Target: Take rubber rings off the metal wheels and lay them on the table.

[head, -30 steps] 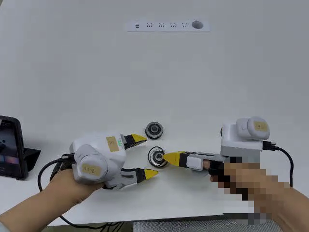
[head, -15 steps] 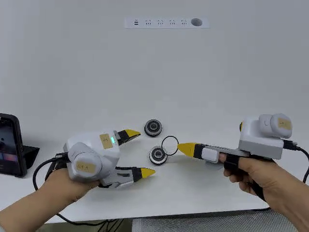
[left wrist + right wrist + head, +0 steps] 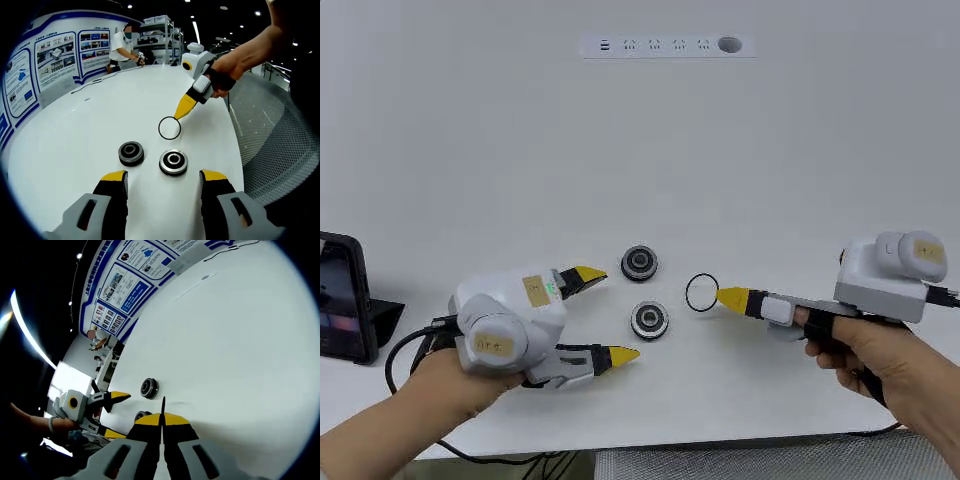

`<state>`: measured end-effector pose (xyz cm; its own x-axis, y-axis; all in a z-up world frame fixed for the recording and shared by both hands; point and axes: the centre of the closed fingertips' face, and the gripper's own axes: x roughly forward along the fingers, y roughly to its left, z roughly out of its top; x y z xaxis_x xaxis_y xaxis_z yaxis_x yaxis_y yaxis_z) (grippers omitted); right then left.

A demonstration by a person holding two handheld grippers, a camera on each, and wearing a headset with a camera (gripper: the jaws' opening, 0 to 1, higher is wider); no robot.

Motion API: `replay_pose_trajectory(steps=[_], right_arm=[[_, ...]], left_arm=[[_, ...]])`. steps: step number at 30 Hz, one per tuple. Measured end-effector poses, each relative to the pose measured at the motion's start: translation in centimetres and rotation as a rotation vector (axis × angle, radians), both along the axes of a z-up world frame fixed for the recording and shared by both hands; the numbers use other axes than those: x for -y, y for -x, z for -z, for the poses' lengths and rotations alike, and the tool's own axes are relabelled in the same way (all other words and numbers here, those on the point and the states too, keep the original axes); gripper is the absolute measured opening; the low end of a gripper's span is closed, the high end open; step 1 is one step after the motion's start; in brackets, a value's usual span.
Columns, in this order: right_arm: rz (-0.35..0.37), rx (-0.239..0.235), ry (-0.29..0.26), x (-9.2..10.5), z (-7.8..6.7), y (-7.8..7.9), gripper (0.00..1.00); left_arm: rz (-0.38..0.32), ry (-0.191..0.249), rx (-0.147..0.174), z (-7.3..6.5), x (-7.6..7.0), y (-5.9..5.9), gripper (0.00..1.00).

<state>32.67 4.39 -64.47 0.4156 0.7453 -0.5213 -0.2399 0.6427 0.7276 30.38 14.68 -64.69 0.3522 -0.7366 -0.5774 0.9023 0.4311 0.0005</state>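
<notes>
Two metal wheels lie on the white table [image 3: 520,150]: a far wheel [image 3: 639,263] [image 3: 131,153] [image 3: 149,388] and a near wheel [image 3: 649,320] [image 3: 173,162] [image 3: 141,416]. My right gripper [image 3: 730,297] [image 3: 162,417] is shut on a thin black rubber ring [image 3: 701,292] [image 3: 169,128] [image 3: 163,409], held to the right of both wheels. I cannot tell whether the ring touches the table. My left gripper [image 3: 605,313] [image 3: 164,176] is open, just left of the near wheel, with nothing between its yellow fingertips [image 3: 620,354].
A white power strip [image 3: 667,46] lies at the far edge of the table. A dark phone on a stand [image 3: 342,315] is at the left, with a black cable [image 3: 405,355] near my left hand. The table's front edge runs close below both hands.
My right gripper has pulled back to the right from the near wheel, taking the rubber ring off it. The left gripper has drifted slightly left and stayed open.
</notes>
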Motion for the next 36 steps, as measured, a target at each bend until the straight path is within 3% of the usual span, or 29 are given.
replay_pose_trajectory(steps=[7, 17, 28, 31, 36], right_arm=[[0.017, -0.009, 0.069, 1.0, 1.4, -0.4, 0.02], [0.013, 0.008, 0.105, 1.4, 1.9, -1.0, 0.03], [-0.060, 0.088, 0.186, 1.3, 2.0, -1.0, 0.12], [-0.070, 0.103, 0.212, 1.4, 2.2, -1.1, 0.18], [-0.073, 0.133, 0.204, 1.2, 1.5, -1.2, 0.18]], left_arm=[[0.001, -0.005, -0.003, 0.1, -0.1, 0.0, 0.58], [0.000, -0.010, -0.003, 0.3, -0.2, -0.1, 0.58], [0.004, -0.010, -0.006, 0.2, -0.1, 0.0, 0.57], [0.004, -0.006, -0.006, 0.1, 0.0, -0.1, 0.57], [0.005, -0.001, -0.008, -0.1, 0.2, -0.1, 0.54]])
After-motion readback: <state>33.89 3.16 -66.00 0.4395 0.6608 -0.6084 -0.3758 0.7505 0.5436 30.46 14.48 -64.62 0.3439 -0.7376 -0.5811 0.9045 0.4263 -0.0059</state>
